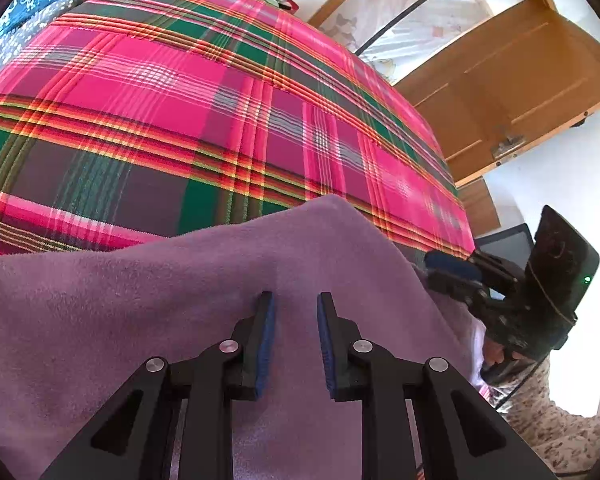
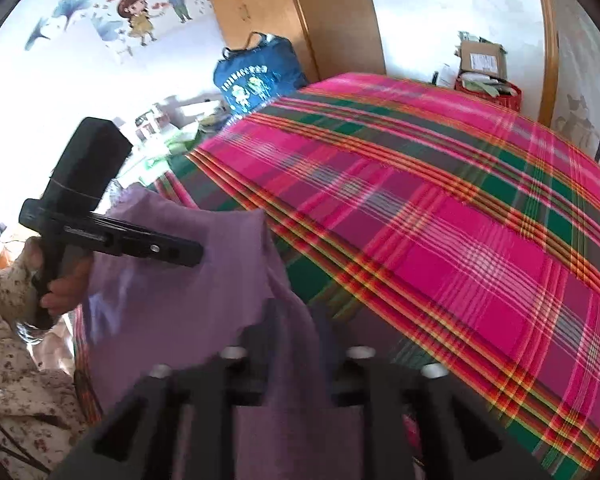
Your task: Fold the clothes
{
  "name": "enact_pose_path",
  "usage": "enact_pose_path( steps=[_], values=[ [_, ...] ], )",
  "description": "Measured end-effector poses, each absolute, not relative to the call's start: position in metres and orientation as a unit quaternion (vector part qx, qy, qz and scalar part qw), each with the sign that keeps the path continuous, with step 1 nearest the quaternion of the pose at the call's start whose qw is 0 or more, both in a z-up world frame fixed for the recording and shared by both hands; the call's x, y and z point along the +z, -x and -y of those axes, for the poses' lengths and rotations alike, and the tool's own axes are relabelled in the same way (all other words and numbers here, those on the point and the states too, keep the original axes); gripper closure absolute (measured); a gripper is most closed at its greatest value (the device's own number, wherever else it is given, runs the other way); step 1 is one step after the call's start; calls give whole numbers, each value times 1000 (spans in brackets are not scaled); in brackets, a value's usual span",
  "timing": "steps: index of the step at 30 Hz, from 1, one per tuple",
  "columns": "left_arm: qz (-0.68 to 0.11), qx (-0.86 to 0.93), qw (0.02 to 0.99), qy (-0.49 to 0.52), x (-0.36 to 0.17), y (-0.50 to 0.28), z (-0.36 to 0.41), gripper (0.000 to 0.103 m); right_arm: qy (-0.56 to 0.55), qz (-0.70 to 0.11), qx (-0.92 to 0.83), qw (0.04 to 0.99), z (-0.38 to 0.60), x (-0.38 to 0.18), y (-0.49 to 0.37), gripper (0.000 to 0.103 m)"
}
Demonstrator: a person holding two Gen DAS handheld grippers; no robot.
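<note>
Where left tool (image 1: pixel 296 304) gapes — purple cloth (image 1: pixel 180 280) beneath

Bright daylight is filling both views. The white wall (image 2: pixel 52 92) on the left and the wall (image 1: pixel 560 184) at the far right are glaring so much that detail is washing out. The fisheye lens is bending the plaid bedspread (image 1: pixel 204 92) into a dome, with dark corners. The right wrist view is blurring, mostly on the near purple cloth (image 2: pixel 172 280).
</note>
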State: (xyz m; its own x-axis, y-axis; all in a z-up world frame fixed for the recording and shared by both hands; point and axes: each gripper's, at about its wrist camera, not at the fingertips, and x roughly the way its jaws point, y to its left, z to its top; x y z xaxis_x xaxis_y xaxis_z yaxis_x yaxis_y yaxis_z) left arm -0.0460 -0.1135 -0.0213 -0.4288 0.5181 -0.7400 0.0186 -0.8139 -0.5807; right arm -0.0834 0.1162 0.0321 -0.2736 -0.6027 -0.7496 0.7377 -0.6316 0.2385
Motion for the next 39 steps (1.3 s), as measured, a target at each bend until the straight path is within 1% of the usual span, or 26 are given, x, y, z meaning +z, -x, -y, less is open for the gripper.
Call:
enact_pose_path(
  steps=[1,10,17,18,20,21,22,23,25,28,30,35,37,39],
  values=[
    [263,803,155,511,-21,46,114,81,-430,-83,-792,425,-113,32,82,63],
    [266,802,156,512,-22,46,117,81,-431,-113,-776,447,-98,23,73,63],
    [272,801,158,510,-22,43,123,81,-454,-123,-769,433,-94,13,76,63],
    [273,800,159,509,-22,43,124,81,-455,-121,-769,432,-93,13,77,64],
    [275,800,159,509,-22,42,126,81,-454,-111,-770,435,-93,15,79,75],
    [276,800,159,508,-22,41,126,81,-452,-106,-769,440,-94,17,78,86],
    [277,800,159,508,-22,41,127,81,-450,-106,-769,441,-94,18,77,91],
    [277,799,160,509,-22,42,127,81,-450,-110,-767,445,-94,20,75,91],
    [276,799,160,509,-22,42,128,81,-449,-115,-762,452,-93,22,72,96],
    [280,798,160,508,-23,42,129,81,-451,-98,-754,467,-92,27,71,96],
    [284,798,160,507,-23,41,130,81,-455,-50,-741,491,-98,34,80,96],
    [284,798,160,507,-23,41,129,81,-513,29,-733,446,-115,13,120,98],
    [284,797,160,508,-23,41,130,81,-533,37,-741,407,-121,-1,130,99],
    [285,797,160,509,-23,42,130,81,-537,47,-740,402,-124,-8,132,102]
  ],
)
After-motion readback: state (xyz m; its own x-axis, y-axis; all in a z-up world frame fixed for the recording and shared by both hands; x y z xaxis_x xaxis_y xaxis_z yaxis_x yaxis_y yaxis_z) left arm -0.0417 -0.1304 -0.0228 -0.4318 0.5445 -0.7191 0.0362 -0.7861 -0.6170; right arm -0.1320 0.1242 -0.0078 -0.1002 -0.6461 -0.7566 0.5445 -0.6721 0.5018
